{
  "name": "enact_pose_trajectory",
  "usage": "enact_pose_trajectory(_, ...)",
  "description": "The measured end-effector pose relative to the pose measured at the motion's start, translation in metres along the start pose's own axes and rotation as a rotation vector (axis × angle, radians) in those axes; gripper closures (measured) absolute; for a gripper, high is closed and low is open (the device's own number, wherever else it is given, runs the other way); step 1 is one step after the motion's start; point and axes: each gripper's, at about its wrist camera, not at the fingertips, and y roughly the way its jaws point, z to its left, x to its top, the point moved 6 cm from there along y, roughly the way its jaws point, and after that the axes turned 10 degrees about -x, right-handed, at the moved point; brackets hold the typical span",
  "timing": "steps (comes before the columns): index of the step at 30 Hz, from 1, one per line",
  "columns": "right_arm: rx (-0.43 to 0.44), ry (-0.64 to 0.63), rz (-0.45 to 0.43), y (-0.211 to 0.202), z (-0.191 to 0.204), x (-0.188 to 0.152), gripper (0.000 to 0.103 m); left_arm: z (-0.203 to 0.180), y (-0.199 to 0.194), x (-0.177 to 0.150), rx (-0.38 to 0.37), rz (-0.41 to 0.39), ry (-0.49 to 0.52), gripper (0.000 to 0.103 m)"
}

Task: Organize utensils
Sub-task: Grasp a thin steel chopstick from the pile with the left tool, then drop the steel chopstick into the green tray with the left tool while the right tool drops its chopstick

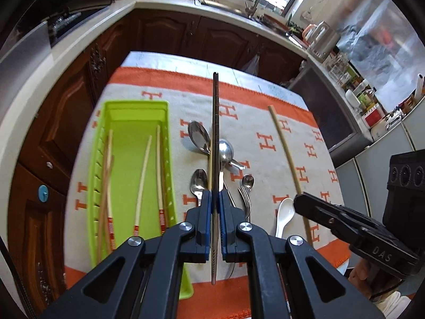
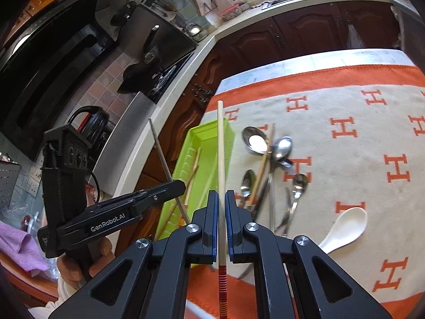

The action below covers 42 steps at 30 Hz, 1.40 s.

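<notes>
My left gripper is shut on a dark metal chopstick, held above the cloth and pointing away. My right gripper is shut on a pale chopstick with a red-striped end. Each gripper shows in the other's view: the right one at the right, the left one at the left with the metal chopstick. A lime green tray at the left holds several pale chopsticks. Metal spoons, a fork and a brown chopstick lie in a heap mid-cloth.
A white ceramic spoon lies on the orange and grey cloth near the front right. Dark wooden cabinets and a pale counter ring the table. A hand grips the left tool.
</notes>
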Motion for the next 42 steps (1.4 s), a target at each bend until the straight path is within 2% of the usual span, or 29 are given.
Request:
enact_pose_trajectory(5, 0.026, -0.017, 0.019, 0.007, 0.046, 0.008, 0.097, 0.010, -0.040, -0.002, 0.030, -0.046, 0.006, 0.100)
enact_pose_trajectory(10, 0.047, -0.023, 0.050, 0.032, 0.089, 0.016, 0.097, 0.034, -0.063, -0.007, 0.043, -0.052, -0.029, 0.098)
enact_pose_trajectory(16, -0.006, -0.041, 0.092, 0.089, 0.117, 0.016, 0.097, 0.072, -0.047, -0.003, 0.049, -0.024, -0.091, 0.095)
enact_pose_trajectory(20, -0.066, -0.063, 0.119, 0.129, 0.119, 0.018, 0.096, 0.095, -0.015, 0.004, 0.093, -0.006, -0.109, 0.092)
enact_pose_trajectory(23, -0.139, -0.067, 0.120, 0.148, 0.110, 0.022, 0.089, 0.114, 0.008, 0.005, 0.135, 0.020, -0.133, 0.086)
enact_pose_trajectory(25, -0.155, -0.066, 0.120, 0.153, 0.103, 0.024, 0.084, 0.125, 0.017, 0.004, 0.140, 0.030, -0.162, 0.080)
enact_pose_trajectory(27, -0.149, -0.078, 0.122, 0.155, 0.098, 0.024, 0.075, 0.130, 0.021, 0.004, 0.124, 0.021, -0.176, 0.076)
enact_pose_trajectory(30, -0.157, -0.106, 0.123, 0.156, 0.092, 0.024, 0.072, 0.137, 0.020, 0.002, 0.129, 0.008, -0.201, 0.067)
enact_pose_trajectory(40, -0.110, -0.153, 0.224, 0.171, 0.094, -0.008, 0.072, 0.150, 0.007, -0.006, 0.081, -0.061, -0.247, 0.062)
enact_pose_trajectory(42, -0.096, -0.174, 0.238, 0.172, 0.098, -0.015, 0.072, 0.154, 0.006, -0.007, 0.094, -0.062, -0.256, 0.062)
